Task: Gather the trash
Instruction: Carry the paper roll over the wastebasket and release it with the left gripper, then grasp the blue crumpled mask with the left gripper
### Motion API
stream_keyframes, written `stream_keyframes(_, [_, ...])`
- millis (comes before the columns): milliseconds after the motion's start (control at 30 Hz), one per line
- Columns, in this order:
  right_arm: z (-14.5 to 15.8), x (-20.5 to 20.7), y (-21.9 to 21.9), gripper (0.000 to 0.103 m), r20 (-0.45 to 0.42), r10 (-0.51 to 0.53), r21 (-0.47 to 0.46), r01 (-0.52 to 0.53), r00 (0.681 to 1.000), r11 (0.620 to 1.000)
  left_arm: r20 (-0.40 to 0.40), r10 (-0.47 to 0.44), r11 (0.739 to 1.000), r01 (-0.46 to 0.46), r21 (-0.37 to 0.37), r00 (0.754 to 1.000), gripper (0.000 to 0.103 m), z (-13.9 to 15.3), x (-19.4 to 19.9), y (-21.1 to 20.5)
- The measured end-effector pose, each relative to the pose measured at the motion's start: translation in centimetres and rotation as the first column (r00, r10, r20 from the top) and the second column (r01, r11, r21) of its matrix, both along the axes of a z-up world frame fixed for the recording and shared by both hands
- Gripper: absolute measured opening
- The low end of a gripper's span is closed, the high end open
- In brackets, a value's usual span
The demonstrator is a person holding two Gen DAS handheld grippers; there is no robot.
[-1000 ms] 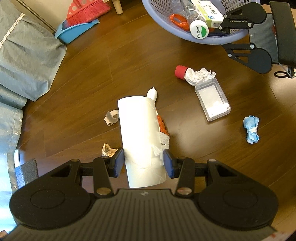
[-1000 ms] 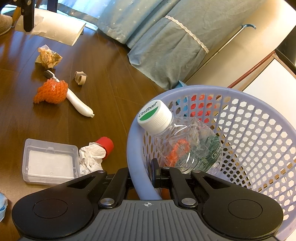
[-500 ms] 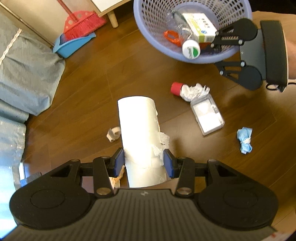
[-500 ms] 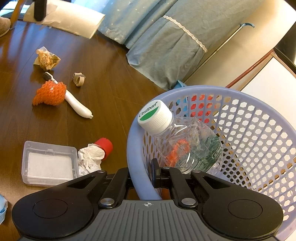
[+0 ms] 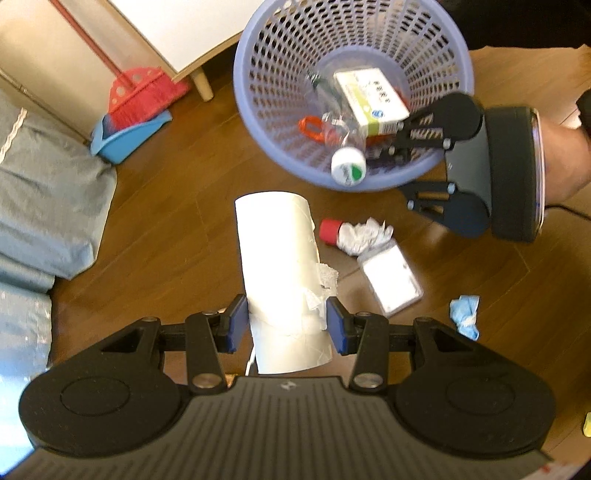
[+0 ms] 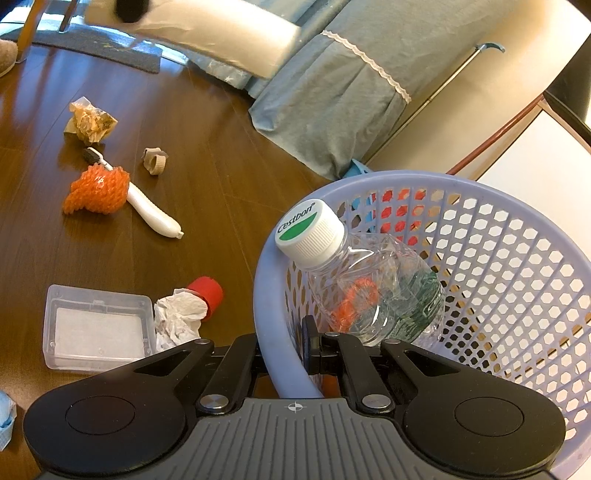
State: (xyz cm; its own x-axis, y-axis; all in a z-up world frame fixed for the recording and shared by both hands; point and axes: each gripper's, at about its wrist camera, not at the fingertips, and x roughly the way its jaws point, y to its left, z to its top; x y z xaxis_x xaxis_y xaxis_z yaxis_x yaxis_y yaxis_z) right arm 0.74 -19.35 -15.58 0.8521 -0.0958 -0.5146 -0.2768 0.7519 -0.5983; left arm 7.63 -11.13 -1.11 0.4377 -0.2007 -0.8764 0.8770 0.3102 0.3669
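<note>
My left gripper (image 5: 286, 325) is shut on a white paper roll (image 5: 280, 258), held in the air above the brown floor and pointing toward the lilac basket (image 5: 258, 122). The same roll (image 6: 221, 33) shows blurred at the top of the right wrist view. My right gripper (image 6: 282, 354) is shut on the near rim of the basket (image 6: 273, 295). Inside lie a crushed clear bottle with a white cap (image 6: 369, 288), an orange ring (image 5: 312, 127) and a green-and-white carton (image 5: 373, 99).
On the floor lie a clear plastic box (image 6: 96, 325), crumpled white paper with a red cap (image 6: 181, 314), an orange net (image 6: 98, 190), a white toothbrush (image 6: 151, 210), a brown wrapper (image 6: 88, 120), a tape ring (image 6: 155, 166) and a blue wad (image 5: 465, 314). Grey-blue bedding (image 5: 48, 206) and a red broom (image 5: 144, 92) stand left.
My left gripper has carried the roll higher and nearer the basket; the floor litter beneath has dropped out of its view. The right gripper and basket have stayed still.
</note>
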Motion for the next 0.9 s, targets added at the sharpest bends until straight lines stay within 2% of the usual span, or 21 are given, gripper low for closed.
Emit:
stream_keyframes(133, [0.0,0.0,0.0,0.002,0.000,0.000,0.000,0.000,1.000,1.000,0.007,-0.026,0.999,0.027,-0.027,1.000,0.040,0.7,0.2,-2.0])
stream_keyframes(467, [0.0,0.1,0.1,0.002,0.004,-0.006,0.010,0.006,1.000,1.000,-0.011,-0.107,0.981,0.104,-0.164,0.994,0.040,3.0,0.4,-9.7])
stream_keyframes(567, [0.1,0.2,0.0,0.002,0.007,-0.009,0.015,0.009,1.000,1.000,-0.039,-0.119,0.961,0.106,-0.254,0.992,0.041,3.2,0.8,-12.5])
stream_keyframes(633, [0.1,0.3,0.0,0.002,0.007,-0.011,0.018,0.011,1.000,1.000,-0.078,-0.103,0.940,0.071,-0.333,0.992,0.053,3.2,1.6,-13.8])
stream_keyframes(667, [0.2,0.3,-0.1,0.002,0.007,-0.012,0.019,0.012,1.000,1.000,-0.085,-0.087,0.938,0.053,-0.343,0.993,0.059,3.1,1.9,-14.3])
stream_keyframes(767, [0.4,0.4,-0.3,0.002,0.012,-0.019,0.028,0.018,1.000,0.999,-0.055,-0.088,0.942,0.065,-0.329,0.995,0.059,3.2,2.1,-14.4])
stream_keyframes(900, [0.5,0.5,-0.3,0.002,0.019,-0.023,0.035,0.023,1.000,0.999,-0.041,-0.038,0.953,0.024,-0.302,0.998,0.059,3.5,2.7,-11.1])
